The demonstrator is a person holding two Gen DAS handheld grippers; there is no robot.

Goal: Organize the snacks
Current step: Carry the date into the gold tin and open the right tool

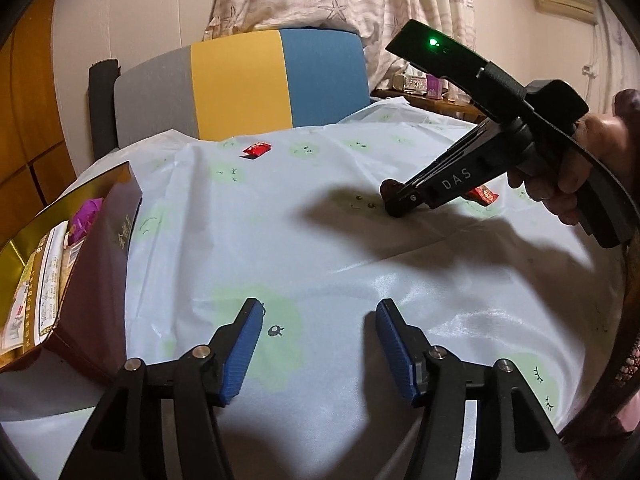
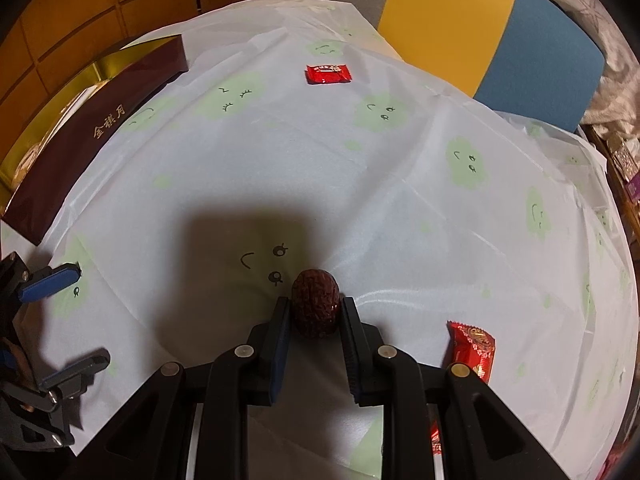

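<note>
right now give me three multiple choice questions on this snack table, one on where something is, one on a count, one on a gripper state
1. Where is the dark red date?
A. inside the box
B. between the right gripper's fingers, on the tablecloth
C. on the chair

2. How many red-wrapped candies lie on the tablecloth in the right wrist view?
A. two
B. four
C. none

3. What state is the left gripper in?
A. shut on a candy
B. shut on the box
C. open, holding nothing

Answers:
1 B: the right gripper has a finger on each side of the date.
2 A: one far candy and one near candy.
3 C: its blue pads stand wide apart over bare cloth.
</note>
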